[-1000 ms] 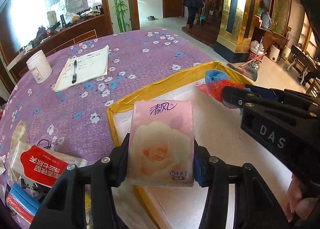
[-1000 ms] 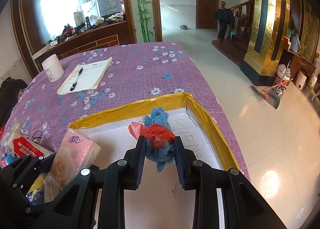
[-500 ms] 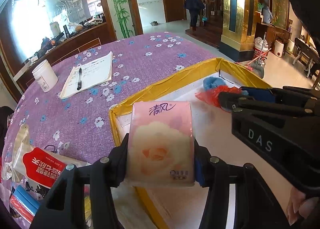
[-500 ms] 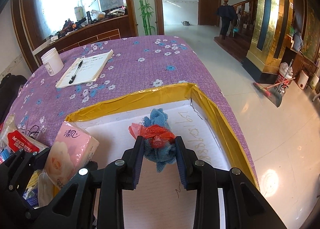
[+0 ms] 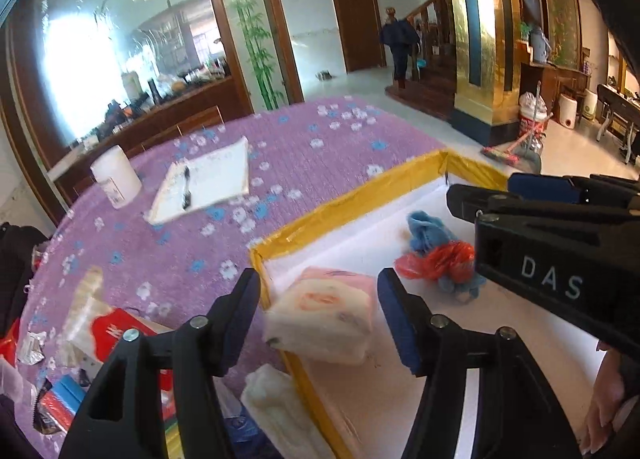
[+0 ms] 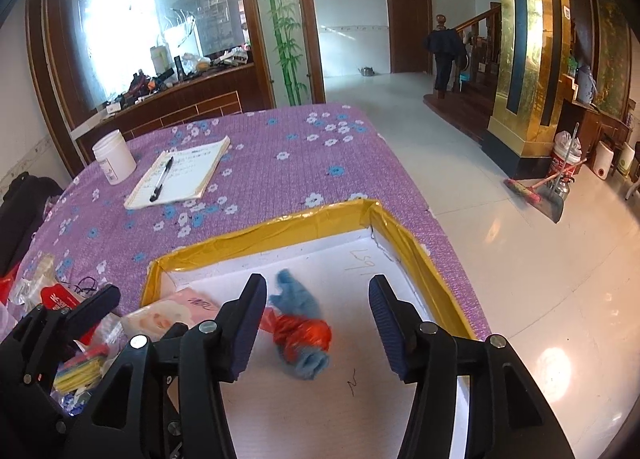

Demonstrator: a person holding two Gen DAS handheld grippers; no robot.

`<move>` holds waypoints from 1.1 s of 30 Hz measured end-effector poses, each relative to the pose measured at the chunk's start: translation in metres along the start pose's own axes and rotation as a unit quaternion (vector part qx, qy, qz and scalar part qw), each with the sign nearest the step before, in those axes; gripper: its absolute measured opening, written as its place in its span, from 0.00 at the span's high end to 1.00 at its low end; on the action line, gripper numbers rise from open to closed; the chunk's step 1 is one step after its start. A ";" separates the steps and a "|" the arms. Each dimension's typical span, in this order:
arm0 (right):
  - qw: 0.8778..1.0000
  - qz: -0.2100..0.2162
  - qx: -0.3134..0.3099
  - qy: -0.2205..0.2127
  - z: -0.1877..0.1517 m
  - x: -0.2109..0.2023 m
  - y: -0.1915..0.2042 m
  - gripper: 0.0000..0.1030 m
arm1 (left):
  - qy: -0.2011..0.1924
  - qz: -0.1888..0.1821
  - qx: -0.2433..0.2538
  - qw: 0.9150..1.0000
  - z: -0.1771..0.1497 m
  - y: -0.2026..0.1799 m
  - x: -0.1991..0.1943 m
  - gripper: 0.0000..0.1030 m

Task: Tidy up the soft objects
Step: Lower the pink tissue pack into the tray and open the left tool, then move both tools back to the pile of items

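A pink tissue pack (image 5: 324,315) lies blurred in the near left corner of the white box with yellow taped rim (image 5: 344,199). My left gripper (image 5: 318,319) is open around it without touching it. A blue cloth wrapped in red plastic (image 6: 302,333) lies on the box floor (image 6: 320,419). My right gripper (image 6: 316,327) is open above it. The cloth (image 5: 438,255) also shows in the left wrist view, and the tissue pack (image 6: 172,313) in the right wrist view.
The purple flowered tablecloth (image 6: 280,147) bears a notepad with a pen (image 6: 178,175) and a white jar (image 6: 114,157). A pile of packets (image 5: 96,339) lies left of the box. The table's right edge drops to a tiled floor (image 6: 540,279).
Both grippers have opened. The tissue pack dropped from the left gripper into the box, and the blue cloth bundle dropped from the right gripper onto the box floor.
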State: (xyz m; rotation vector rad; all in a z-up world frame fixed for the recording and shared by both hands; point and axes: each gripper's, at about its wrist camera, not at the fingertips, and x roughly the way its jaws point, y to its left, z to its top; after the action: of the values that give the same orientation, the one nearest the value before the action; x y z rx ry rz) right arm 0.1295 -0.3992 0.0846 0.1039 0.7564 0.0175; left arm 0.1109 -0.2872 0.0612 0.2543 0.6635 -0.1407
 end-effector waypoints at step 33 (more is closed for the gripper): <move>0.998 0.028 -0.009 -0.062 -0.033 -0.087 0.031 0.34 | -0.030 -0.026 -0.026 0.999 -0.020 0.045 -0.105 0.31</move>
State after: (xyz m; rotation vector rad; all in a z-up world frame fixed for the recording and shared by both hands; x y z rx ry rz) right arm 0.0440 -0.3699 0.1236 0.1074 0.6299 0.0708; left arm 0.0266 -0.2340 0.1202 0.1821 0.6139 -0.1809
